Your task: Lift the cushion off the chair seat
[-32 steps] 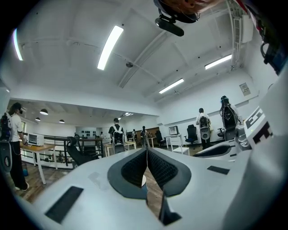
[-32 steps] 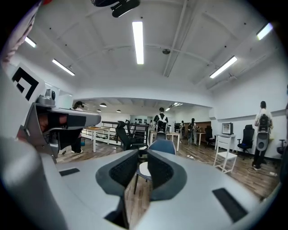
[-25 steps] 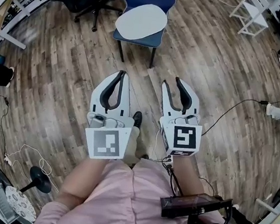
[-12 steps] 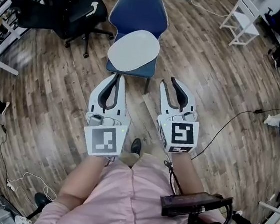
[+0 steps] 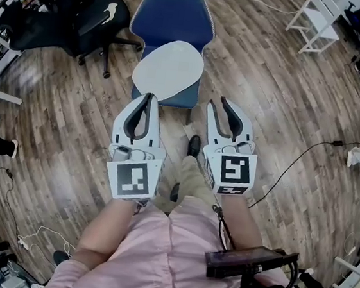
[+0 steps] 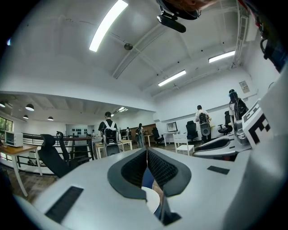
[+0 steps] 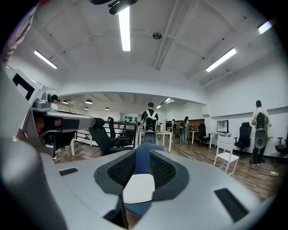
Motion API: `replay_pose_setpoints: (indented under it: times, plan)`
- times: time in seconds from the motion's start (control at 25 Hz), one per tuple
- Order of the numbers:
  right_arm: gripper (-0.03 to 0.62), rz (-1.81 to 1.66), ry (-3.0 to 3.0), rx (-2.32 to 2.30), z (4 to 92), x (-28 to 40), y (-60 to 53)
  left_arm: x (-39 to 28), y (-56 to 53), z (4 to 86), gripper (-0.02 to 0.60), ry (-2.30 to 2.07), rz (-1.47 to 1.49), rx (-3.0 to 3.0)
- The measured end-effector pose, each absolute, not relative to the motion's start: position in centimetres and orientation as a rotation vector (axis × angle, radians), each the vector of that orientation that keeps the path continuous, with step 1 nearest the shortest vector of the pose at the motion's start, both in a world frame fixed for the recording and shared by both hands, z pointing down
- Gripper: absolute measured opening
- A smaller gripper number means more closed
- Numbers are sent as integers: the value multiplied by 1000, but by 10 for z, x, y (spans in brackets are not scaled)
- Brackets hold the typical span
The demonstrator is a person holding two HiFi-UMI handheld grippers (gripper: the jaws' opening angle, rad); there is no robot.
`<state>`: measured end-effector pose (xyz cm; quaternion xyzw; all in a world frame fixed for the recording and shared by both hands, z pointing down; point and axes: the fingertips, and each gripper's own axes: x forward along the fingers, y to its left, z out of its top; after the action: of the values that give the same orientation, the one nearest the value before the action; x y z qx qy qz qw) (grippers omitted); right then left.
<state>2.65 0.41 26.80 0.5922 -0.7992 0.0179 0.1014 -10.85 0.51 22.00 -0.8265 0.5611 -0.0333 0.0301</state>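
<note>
A white oval cushion (image 5: 168,70) lies on the seat of a blue chair (image 5: 175,17) at the top middle of the head view. My left gripper (image 5: 149,96) hovers just short of the seat's front edge, jaws shut with nothing between them. My right gripper (image 5: 219,103) is held level with it, to the right of the seat, jaws slightly open and empty. In the left gripper view the cushion (image 6: 151,198) shows through the loop behind the left gripper's (image 6: 146,152) touching tips. In the right gripper view the cushion (image 7: 139,187) and chair (image 7: 143,162) fill the gap of the right gripper (image 7: 143,155).
A black office chair (image 5: 85,16) stands left of the blue chair. A white stool (image 5: 320,20) is at the back right. A cable (image 5: 294,161) runs over the wooden floor on the right. My shoe (image 5: 194,145) is below the chair. People stand far off in the room.
I have walked towards the chair, so both grippers are now close to its front edge. The jaws of both grippers look the same as before.
</note>
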Motion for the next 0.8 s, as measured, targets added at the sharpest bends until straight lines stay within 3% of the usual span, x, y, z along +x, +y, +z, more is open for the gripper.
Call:
replay_pose_setpoints:
  times: [0.32,0.8]
  plan:
    - [95,154,-2379,1717,297,63,-116,-74,-105,236,15,1740,-211,-2527]
    - [94,76,-2471,1617,270,63,-253,-80,-220,217,15,1889,-193,-2400]
